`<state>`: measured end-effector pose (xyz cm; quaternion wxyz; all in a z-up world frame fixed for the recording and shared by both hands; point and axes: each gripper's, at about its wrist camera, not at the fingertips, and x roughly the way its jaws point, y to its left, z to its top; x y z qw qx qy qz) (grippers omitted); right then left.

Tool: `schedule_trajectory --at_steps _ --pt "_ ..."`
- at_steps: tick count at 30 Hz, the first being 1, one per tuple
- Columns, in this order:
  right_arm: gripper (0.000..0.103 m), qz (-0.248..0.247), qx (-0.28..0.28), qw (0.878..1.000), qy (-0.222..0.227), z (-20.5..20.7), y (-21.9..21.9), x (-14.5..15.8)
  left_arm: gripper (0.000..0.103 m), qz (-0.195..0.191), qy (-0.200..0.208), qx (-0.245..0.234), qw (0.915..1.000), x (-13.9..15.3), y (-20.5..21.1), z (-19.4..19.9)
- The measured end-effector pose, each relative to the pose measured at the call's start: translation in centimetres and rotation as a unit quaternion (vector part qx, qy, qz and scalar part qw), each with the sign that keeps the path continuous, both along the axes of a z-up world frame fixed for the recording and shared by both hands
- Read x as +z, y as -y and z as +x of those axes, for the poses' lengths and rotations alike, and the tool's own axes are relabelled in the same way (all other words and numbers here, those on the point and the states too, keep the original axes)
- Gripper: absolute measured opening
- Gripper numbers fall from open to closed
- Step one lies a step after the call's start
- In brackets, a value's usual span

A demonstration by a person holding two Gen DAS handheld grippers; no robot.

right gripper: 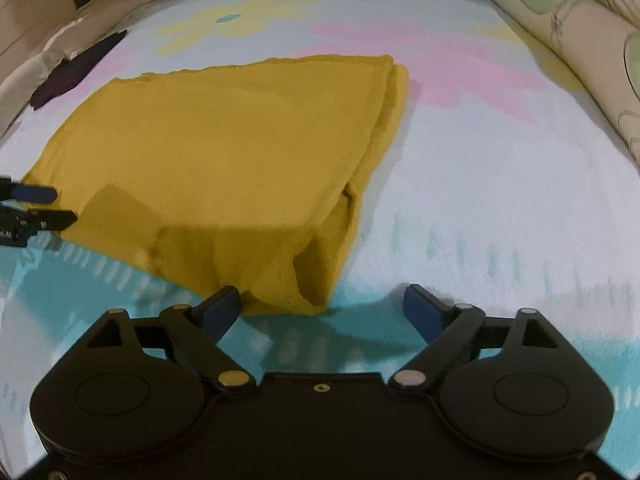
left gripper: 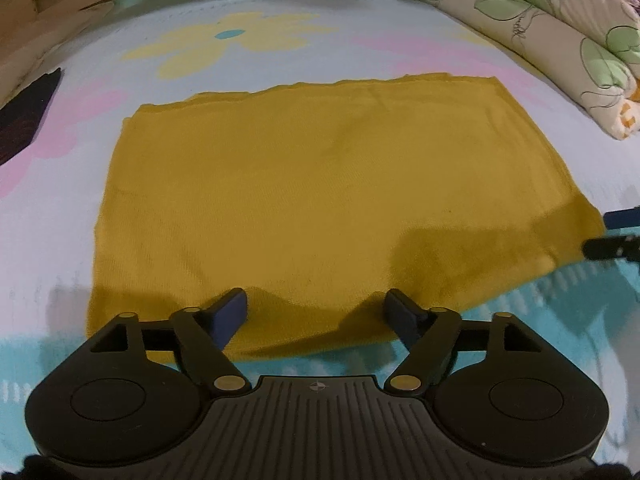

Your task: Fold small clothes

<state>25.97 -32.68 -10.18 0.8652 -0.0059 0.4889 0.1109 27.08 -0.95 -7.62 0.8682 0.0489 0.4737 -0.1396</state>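
Both tongs gape wide: left tongs [left gripper: 316, 312] over the near hem of a folded yellow cloth [left gripper: 304, 184] on the bed [left gripper: 80, 208], right tongs [right gripper: 322, 306] at its corner toward nine o'clock. Pinch both near corners evenly, probably, before folding.

Right tongs [right gripper: 322, 312] gape at the folded yellow cloth's [right gripper: 224, 160] near corner.

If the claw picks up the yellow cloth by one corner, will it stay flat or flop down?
Probably flop: the yellow cloth is soft knit, its near corner already sagging in loose folds. It looks light, lying flat on the bed sheet. The stacked layers might slide apart.
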Motion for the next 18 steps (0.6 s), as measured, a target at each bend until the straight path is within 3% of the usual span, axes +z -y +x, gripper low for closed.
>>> schedule_trajectory --at_steps 4,10,15,18 --pt "0.091 0.061 -0.053 0.997 -0.017 0.8 1.9 1.1 0.086 -0.005 0.003 -0.004 1.0 -0.3 0.1 0.0" --pt "0.094 0.151 -0.125 0.981 0.01 3.0 4.2 2.6 0.089 -0.005 -0.006 -0.004 1.0 -0.3 0.5 0.7" --pt "0.094 0.224 -0.166 0.96 0.0 6.1 4.7 0.7 0.094 -0.01 -0.014 -0.009 0.9998 -0.4 0.6 1.1" --pt "0.094 0.237 -0.161 0.958 -0.017 7.7 4.2 -0.9 0.098 -0.009 -0.013 -0.014 0.9998 -0.6 0.7 1.3"
